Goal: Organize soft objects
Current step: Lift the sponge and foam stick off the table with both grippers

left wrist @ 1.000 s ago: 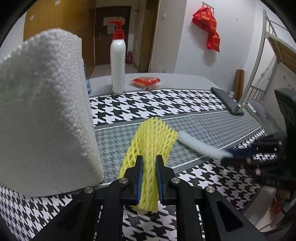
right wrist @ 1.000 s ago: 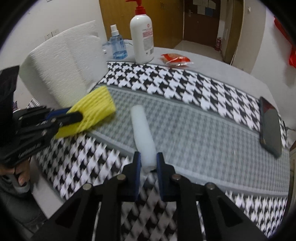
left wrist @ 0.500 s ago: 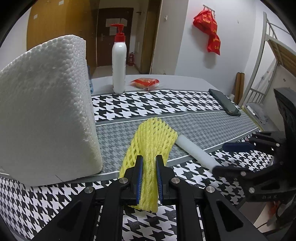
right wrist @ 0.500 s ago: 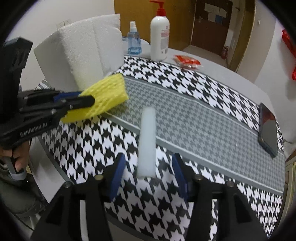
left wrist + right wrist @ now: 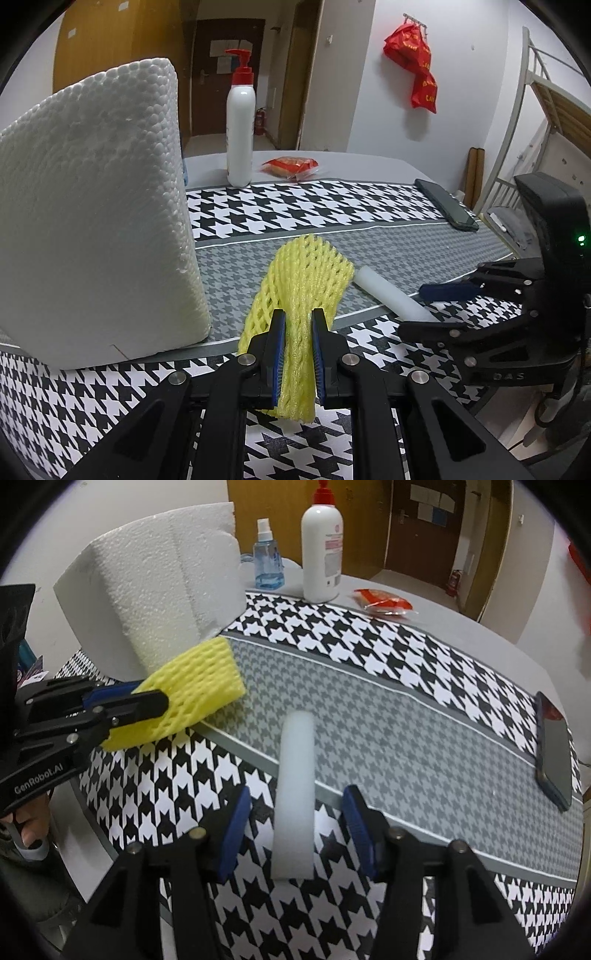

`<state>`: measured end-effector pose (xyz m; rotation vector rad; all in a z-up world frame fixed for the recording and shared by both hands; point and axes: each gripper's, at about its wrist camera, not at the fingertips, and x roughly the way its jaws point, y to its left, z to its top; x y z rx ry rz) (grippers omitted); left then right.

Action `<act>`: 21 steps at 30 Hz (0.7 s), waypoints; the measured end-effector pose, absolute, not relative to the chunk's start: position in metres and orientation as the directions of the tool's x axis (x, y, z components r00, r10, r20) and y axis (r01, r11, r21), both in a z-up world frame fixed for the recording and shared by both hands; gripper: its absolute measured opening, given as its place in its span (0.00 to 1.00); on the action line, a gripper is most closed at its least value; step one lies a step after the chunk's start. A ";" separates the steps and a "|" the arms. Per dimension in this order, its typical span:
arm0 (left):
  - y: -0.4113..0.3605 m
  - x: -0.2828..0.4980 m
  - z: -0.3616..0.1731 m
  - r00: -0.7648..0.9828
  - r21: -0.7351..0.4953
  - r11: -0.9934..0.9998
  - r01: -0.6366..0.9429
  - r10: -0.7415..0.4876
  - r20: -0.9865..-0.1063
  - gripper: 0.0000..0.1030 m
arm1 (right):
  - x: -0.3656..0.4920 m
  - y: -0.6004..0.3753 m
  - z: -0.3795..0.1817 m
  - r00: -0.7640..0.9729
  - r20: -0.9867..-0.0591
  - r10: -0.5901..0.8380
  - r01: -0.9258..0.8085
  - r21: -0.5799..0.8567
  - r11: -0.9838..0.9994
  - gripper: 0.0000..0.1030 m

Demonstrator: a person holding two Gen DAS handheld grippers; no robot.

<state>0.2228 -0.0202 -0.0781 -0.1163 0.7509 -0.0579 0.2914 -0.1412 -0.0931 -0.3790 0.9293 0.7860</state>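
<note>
The left gripper (image 5: 298, 354) held the yellow foam net (image 5: 303, 280) pinched above the bench (image 5: 424, 716) near its front edge, while the right gripper (image 5: 293, 830), jaws just opened, left the white foam stick (image 5: 295, 797) lying there untouched, apparently released.

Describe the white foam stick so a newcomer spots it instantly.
Start at the big white foam block on the houndstooth cloth. In front of it, past the yellow net, the foam stick lies flat between the right gripper's open jaws. It alone is smooth, slim and cylindrical.
</note>
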 end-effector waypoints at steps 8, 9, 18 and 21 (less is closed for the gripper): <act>-0.022 0.213 -0.067 0.757 -0.136 0.989 0.055 -0.130 -0.641 0.14 | 0.292 -0.141 -0.097 0.359 -0.833 0.420 -0.734 0.026 0.678 0.22; -0.024 0.212 -0.066 0.758 -0.133 0.990 0.057 -0.129 -0.639 0.14 | 0.291 -0.140 -0.097 0.363 -0.832 0.420 -0.736 0.020 0.676 0.22; -0.028 0.208 -0.060 0.761 -0.115 0.992 0.058 -0.119 -0.638 0.14 | 0.282 -0.154 -0.085 0.384 -0.804 0.454 -0.718 0.049 0.694 0.21; -0.032 0.206 -0.058 0.764 -0.107 0.992 0.062 -0.116 -0.635 0.14 | 0.280 -0.162 -0.079 0.395 -0.792 0.466 -0.703 0.065 0.708 0.21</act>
